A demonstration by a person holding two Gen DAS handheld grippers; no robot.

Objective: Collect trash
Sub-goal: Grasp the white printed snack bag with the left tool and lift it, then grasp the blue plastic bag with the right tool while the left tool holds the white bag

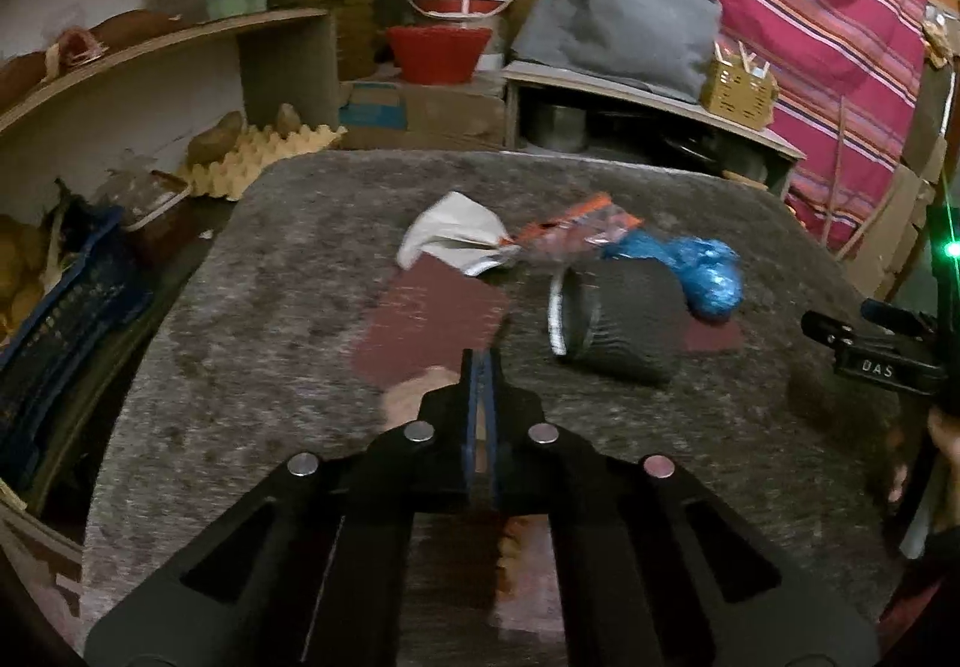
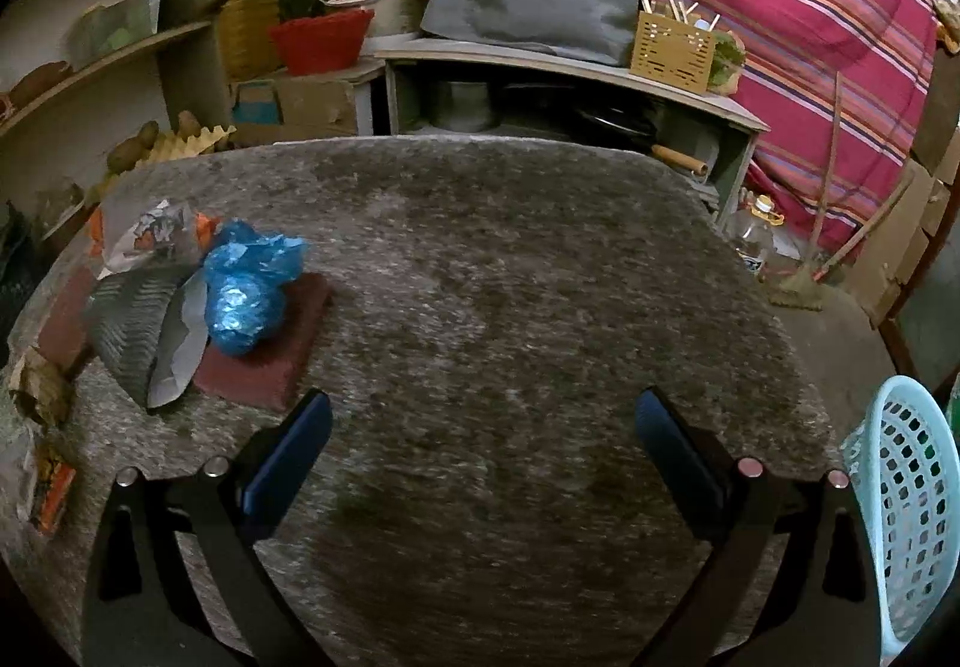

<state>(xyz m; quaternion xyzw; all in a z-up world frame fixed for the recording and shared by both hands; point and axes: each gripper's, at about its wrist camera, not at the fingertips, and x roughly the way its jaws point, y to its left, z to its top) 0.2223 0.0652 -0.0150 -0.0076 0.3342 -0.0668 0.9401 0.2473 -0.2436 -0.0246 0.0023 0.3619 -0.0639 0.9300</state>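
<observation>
The left gripper (image 1: 480,367) hangs over the near part of the grey felt-covered table (image 2: 510,259) with its blue pads pressed together; a pale, blurred scrap shows beneath and beside the fingers, but I cannot tell whether anything is pinched between them. The right gripper (image 2: 483,427) has its jaws standing wide apart over bare felt, with nothing between them. The trash sits in a loose cluster toward the far middle of the table in the left view: a white crumpled wrapper (image 1: 450,235) touching an orange and clear wrapper (image 1: 570,229), then a crumpled blue plastic bag (image 1: 702,271) just beside a dark ribbed cup (image 1: 624,319) lying on its side, its mouth turned toward the left. Two dark red patches (image 1: 432,325) lie flat under and around these, the second mostly hidden behind the cup. In the right view more scraps sit at the table's left edge, a brown crumpled piece (image 2: 39,385) and an orange packet (image 2: 51,481), both cut off by the frame and hard to read. A light blue perforated basket (image 2: 906,517) pokes in at the lower right, only partly in view. Both views are smeared with motion blur, so print on the wrappers is illegible.
</observation>
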